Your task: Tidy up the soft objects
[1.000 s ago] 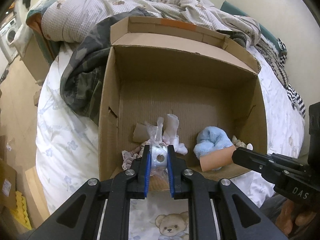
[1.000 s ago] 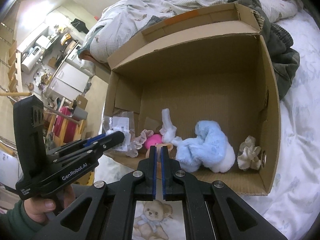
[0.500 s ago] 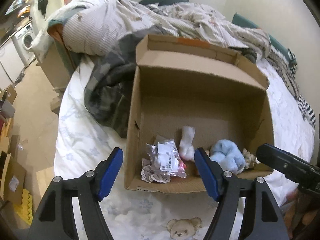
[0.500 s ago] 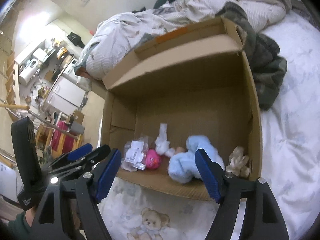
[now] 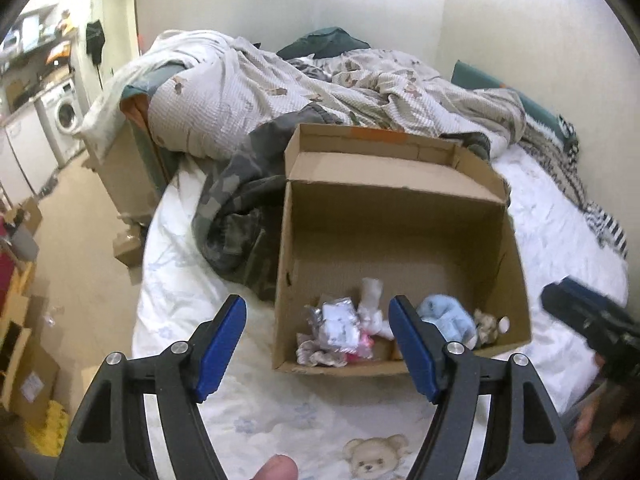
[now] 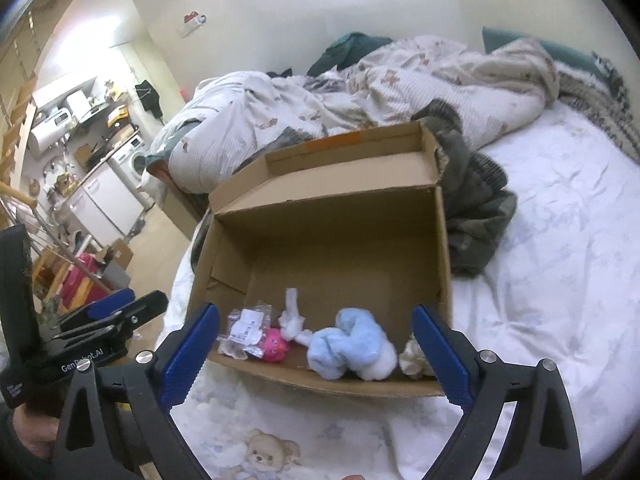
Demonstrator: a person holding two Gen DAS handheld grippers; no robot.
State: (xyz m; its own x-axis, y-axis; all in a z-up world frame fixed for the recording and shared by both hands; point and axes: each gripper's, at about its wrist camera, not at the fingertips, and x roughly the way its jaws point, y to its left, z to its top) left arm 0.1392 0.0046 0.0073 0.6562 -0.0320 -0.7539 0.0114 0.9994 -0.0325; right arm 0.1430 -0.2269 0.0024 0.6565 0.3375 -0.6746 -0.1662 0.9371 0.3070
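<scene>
An open cardboard box (image 5: 396,208) (image 6: 328,216) stands on the bed. Along its near wall lie a clear plastic packet (image 5: 336,322) (image 6: 246,326), a pink toy (image 6: 274,344), a white soft piece (image 5: 370,300) (image 6: 292,318), a light blue plush (image 5: 444,318) (image 6: 350,342) and a beige soft item (image 5: 486,324) (image 6: 412,358). My left gripper (image 5: 318,346) is open and empty, held above the bed in front of the box; it also shows in the right wrist view (image 6: 108,316). My right gripper (image 6: 316,354) is open and empty in front of the box.
A white bear-print sheet (image 5: 248,412) (image 6: 540,280) covers the bed. A camouflage blanket (image 5: 236,216) (image 6: 476,208) and a rumpled duvet (image 5: 280,88) lie behind the box. The floor (image 5: 80,240), boxes and a washing machine (image 5: 64,114) are to the left.
Both grippers have opened, let go of what they held inside the box, and pulled back and up away from it. The packet now lies in the box.
</scene>
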